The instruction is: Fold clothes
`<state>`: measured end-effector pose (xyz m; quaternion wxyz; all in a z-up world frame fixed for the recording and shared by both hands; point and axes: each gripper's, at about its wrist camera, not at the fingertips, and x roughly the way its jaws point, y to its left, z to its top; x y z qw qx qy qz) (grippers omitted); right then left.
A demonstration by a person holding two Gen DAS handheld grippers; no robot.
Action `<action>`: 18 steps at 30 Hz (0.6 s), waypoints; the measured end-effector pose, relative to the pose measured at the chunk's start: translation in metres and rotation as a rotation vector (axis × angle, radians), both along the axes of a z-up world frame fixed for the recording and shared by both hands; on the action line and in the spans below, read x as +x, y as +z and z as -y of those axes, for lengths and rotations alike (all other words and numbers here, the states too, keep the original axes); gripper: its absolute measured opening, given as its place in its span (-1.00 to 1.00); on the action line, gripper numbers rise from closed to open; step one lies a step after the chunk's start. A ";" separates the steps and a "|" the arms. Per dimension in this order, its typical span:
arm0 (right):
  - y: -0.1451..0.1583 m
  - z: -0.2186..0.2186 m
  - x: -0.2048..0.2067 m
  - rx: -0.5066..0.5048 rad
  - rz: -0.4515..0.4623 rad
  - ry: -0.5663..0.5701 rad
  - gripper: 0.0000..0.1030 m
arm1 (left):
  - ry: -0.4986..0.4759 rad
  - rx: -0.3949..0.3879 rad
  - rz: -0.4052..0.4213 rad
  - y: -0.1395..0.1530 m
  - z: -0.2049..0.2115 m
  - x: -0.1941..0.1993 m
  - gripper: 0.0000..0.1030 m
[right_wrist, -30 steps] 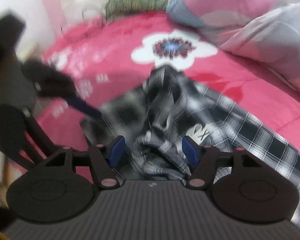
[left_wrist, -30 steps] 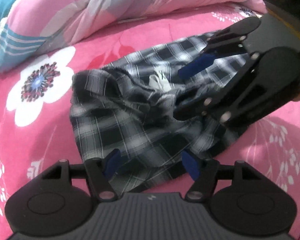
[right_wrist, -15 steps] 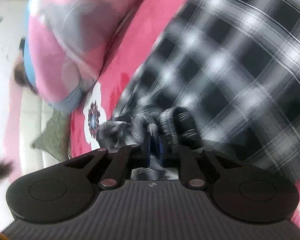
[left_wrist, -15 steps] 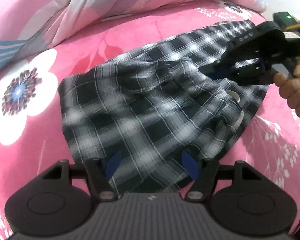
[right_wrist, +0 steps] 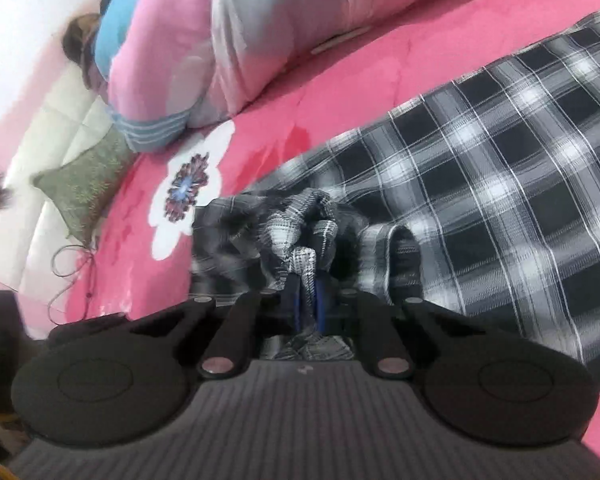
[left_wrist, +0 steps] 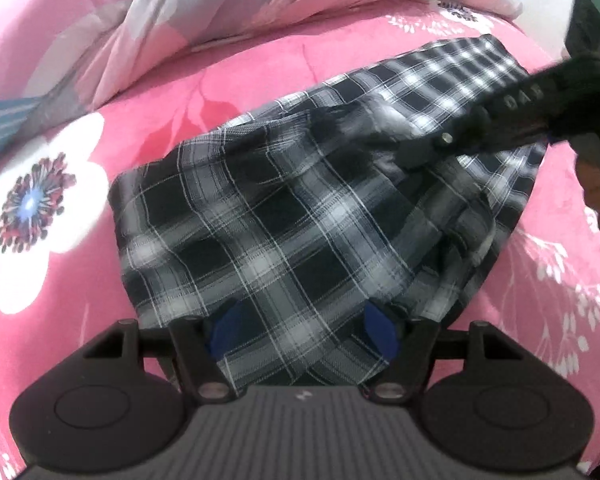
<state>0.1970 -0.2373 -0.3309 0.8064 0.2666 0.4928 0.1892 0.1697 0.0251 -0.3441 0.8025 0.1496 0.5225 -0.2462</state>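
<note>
Pink floral bedspread [left_wrist: 260, 68] is bearing soft, light plaid garment [left_wrist: 284, 216]; right gripper [right_wrist: 307, 300] is pinching its bunched edge, left gripper [left_wrist: 300, 330] is gaping over the hem.

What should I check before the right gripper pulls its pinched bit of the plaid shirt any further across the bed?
1. Right gripper shut on a bunched fold of the plaid shirt: ok.
2. Left gripper open, shirt edge lying between its blue pads, not clamped: not ok if it must anchor.
3. Shirt lying flat: not ok, crumpled near the right gripper.
4. Pink floral bedsheet bare beyond the shirt: ok.
5. Rolled quilt apart from the shirt: ok.
6. How many cloth layers are pinched: cannot tell.
</note>
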 end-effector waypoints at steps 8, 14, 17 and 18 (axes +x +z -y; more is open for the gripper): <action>-0.005 0.021 -0.010 -0.037 -0.043 -0.045 -0.68 | -0.022 0.040 -0.015 -0.019 0.004 -0.002 0.34; 0.002 0.028 -0.004 -0.034 -0.010 -0.038 0.01 | 0.001 0.022 -0.019 -0.022 0.003 -0.004 0.36; -0.016 0.021 0.012 0.005 -0.050 -0.024 0.01 | 0.011 0.013 -0.019 -0.024 0.001 -0.004 0.38; -0.022 0.019 0.016 0.030 -0.067 -0.009 0.01 | 0.016 0.010 -0.019 -0.025 0.000 -0.004 0.39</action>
